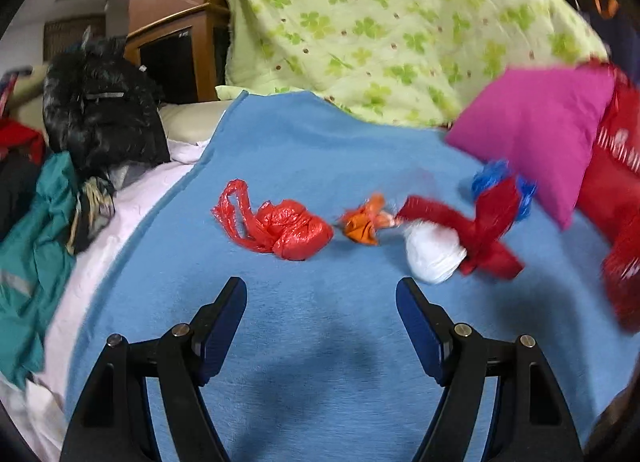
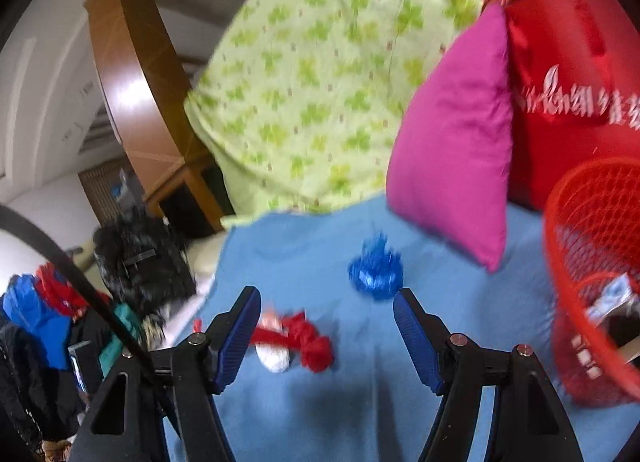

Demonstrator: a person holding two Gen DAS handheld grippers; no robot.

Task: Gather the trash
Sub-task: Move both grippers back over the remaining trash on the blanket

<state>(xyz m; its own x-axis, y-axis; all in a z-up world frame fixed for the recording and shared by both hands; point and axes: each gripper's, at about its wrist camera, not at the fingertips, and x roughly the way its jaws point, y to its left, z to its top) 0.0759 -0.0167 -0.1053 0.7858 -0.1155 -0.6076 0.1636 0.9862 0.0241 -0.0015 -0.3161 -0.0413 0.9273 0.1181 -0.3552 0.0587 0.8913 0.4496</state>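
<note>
On a blue blanket (image 1: 304, 166) lie several pieces of trash. In the left wrist view a crumpled red plastic bag (image 1: 280, 226) sits ahead, an orange wrapper (image 1: 362, 222) to its right, then a white wad tied with red plastic (image 1: 448, 246) and a blue plastic bag (image 1: 500, 182) behind it. My left gripper (image 1: 320, 294) is open above the blanket, short of the red bag, with nothing between its fingers. In the right wrist view my right gripper (image 2: 326, 304) is open and holds nothing; the blue bag (image 2: 376, 274) lies just beyond its right finger, the white-and-red wad (image 2: 292, 346) below its left finger.
A red mesh basket (image 2: 592, 254) with some items inside stands at the right. A magenta pillow (image 2: 456, 158), a red cushion (image 2: 568, 82) and a green clover-print quilt (image 1: 392, 22) lie behind the trash. Clothes (image 1: 32, 254) and a black furry garment (image 1: 100, 102) pile at the left.
</note>
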